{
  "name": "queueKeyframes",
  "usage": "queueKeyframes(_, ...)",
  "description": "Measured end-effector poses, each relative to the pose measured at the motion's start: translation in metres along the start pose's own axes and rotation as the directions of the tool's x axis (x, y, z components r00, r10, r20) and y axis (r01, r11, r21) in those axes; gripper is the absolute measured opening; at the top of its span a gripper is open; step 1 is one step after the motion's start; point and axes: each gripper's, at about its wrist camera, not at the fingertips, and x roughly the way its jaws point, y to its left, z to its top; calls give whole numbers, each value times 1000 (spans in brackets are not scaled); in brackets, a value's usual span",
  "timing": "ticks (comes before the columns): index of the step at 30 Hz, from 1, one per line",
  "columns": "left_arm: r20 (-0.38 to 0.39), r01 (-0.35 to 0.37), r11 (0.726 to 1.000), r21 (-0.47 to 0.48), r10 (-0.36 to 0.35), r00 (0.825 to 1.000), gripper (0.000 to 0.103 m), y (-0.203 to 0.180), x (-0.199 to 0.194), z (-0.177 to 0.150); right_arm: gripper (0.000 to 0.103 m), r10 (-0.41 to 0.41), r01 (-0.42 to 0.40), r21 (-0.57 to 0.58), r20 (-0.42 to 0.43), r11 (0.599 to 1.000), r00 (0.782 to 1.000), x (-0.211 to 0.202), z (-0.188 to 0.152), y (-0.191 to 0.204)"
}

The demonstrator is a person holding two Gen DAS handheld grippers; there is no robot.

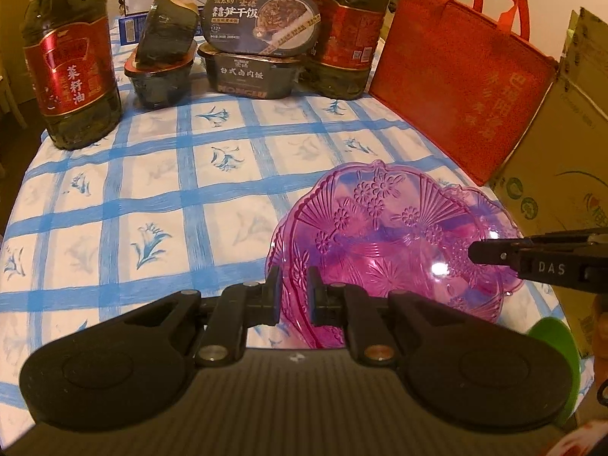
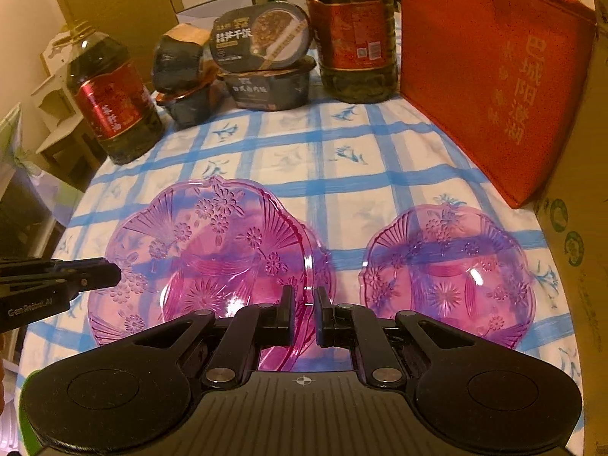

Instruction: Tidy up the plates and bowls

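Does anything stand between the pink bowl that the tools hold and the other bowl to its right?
Nothing visible does. Only tablecloth lies between the held bowl and the right bowl.

The left gripper [image 1: 294, 292] and the right gripper [image 2: 304, 309] both sit low and level, each with its jaws drawn close, pinching a pink rim between the fingers, pointing toward each other
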Motion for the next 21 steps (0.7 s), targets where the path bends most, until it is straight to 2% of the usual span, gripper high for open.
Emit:
queueKeyframes(12, -43, -28, 999, 17, 28, 999, 11, 4, 50, -2, 10, -24, 23, -9, -48, 1000, 999, 48, 3, -10)
queueKeyframes(21, -53, -34, 999, 24, 35, 998, 11, 4, 63, -3, 10, -24, 23, -10, -59, 1000, 998, 61, 1, -14)
